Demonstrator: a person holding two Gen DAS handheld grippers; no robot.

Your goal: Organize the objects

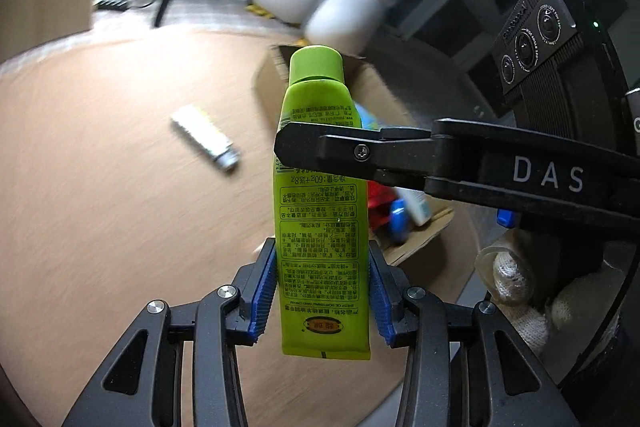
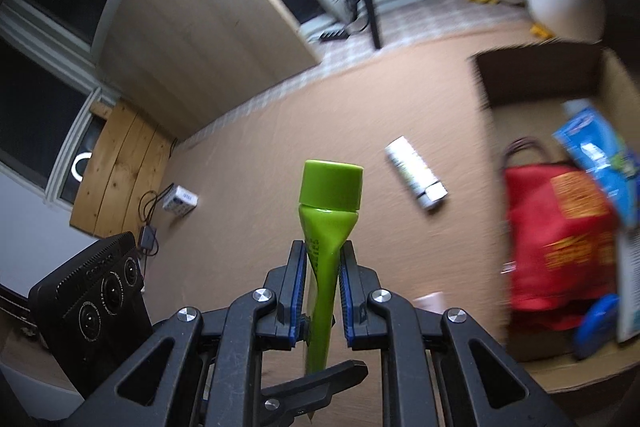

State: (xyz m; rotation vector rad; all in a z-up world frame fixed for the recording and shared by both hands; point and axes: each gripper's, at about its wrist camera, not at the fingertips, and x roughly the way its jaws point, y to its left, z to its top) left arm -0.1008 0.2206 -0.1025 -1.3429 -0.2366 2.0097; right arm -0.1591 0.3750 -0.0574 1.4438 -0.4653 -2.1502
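A lime-green tube (image 1: 320, 211) with a green cap is held upright above the brown table (image 1: 100, 187). My left gripper (image 1: 322, 283) is shut on its lower body, blue pads (image 1: 266, 287) pressing the tube's wide sides. A black finger (image 1: 340, 151) of my right gripper crosses the tube's upper part. In the right wrist view my right gripper (image 2: 323, 279) is shut on the green tube (image 2: 326, 227) across its thin side, just under the cap. A small silver-white tube (image 2: 416, 173) lies on the table (image 2: 280, 131), also seen as the silver-white tube (image 1: 206, 139).
An open cardboard box (image 2: 540, 83) stands to the right with a red bag (image 2: 556, 239) and a blue packet (image 2: 596, 155) inside; the same box (image 1: 420, 239) sits behind the green tube. Plush penguins (image 1: 352, 7) stand beyond it. A gloved hand (image 1: 516, 291) grips the right tool.
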